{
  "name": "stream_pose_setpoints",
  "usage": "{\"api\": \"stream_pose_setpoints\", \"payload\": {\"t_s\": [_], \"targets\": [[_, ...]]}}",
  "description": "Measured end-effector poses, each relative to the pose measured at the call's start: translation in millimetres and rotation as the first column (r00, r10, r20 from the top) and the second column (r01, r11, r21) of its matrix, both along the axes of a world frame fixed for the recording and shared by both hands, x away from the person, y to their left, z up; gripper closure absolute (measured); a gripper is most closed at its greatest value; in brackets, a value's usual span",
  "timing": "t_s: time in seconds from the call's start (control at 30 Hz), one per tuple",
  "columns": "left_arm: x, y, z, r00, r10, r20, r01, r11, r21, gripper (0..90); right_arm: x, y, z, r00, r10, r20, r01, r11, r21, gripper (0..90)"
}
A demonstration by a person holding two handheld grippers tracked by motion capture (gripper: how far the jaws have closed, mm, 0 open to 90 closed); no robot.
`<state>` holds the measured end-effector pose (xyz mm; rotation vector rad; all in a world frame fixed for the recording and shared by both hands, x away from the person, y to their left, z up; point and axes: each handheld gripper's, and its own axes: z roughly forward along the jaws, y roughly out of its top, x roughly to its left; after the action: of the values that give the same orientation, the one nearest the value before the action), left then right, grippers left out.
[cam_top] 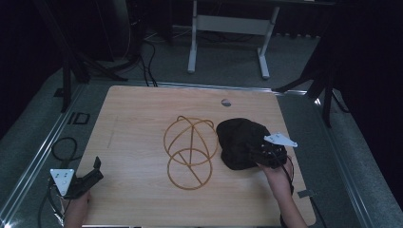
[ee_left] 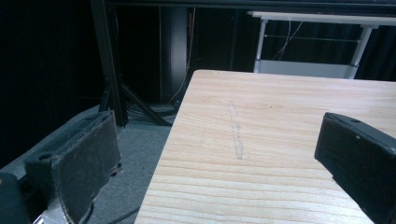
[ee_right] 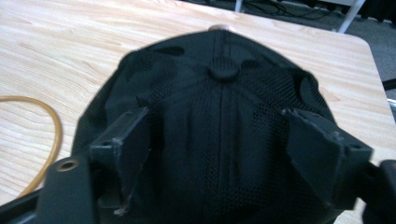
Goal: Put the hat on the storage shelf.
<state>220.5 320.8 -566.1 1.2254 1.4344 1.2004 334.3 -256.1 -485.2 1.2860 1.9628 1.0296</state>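
Where the right gripper (ee_right: 217, 135) meets it, the black mesh baseball cap with a button at its crown (cam_top: 241, 140) lies on the right half of the light wooden tabletop (cam_top: 142, 114), well inside the edges. In the right gripper view the cap (ee_right: 224, 140) sits crown up, its button (ee_right: 224, 68) facing the camera beyond the two black jaws. Those jaws stand wide, one on either side of the rear panel, with the mesh between them; whether the pads press the cloth cannot be told, and the jaws read as open about the cap. In the high view the right gripper (cam_top: 267, 156) rests at the near right edge of the cap, its grey three-cornered plate on top, and the person's right hand (cam_top: 279, 179) comes in behind it.

Just beside the cap on its left stands a wire frame of thin golden-brown hoops (cam_top: 190, 151), a domed cage with a flat ring at its near end, close to the cap; contact cannot be judged. One curved strand of that frame (ee_right: 55, 140) shows at the left margin of the right gripper view.

Well apart, at the near left corner of the tabletop, the left gripper (cam_top: 90, 176) is held in the person's left hand (cam_top: 78, 206). Its jaws are spread wide over the table edge, nothing between them.

A small round grey disc (cam_top: 226, 102) lies near the far edge.
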Motion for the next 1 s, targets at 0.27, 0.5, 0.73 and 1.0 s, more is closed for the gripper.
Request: {"api": "stream_pose_setpoints", "payload": {"t_s": [0.27,0.5,0.73,1.0], "targets": [[0.0,-0.2,0.0,1.0000,-0.004,0.001,0.004,1.0000,0.001,0.5,3.9,4.2,-11.6,0.9994,-0.026,-0.022,0.025,0.999,-0.040,47.6],[0.1,-0.4,0.0,1.0000,-0.006,0.001,0.006,1.0000,0.002,0.5,5.6,5.7,-18.7,0.9986,-0.041,-0.033,0.039,0.998,-0.040,67.1],[-0.1,-0.3,-0.1,1.0000,-0.006,0.002,0.006,1.0000,0.002,0.5,6.2,7.9,-22.1,0.9991,-0.036,-0.022,0.035,0.998,-0.057,85.4],[-0.1,-0.3,-0.1,1.0000,-0.006,0.002,0.006,1.0000,0.001,0.5,3.9,7.3,-16.5,0.9988,-0.045,0.017,0.046,0.997,-0.057,87.4]]}}
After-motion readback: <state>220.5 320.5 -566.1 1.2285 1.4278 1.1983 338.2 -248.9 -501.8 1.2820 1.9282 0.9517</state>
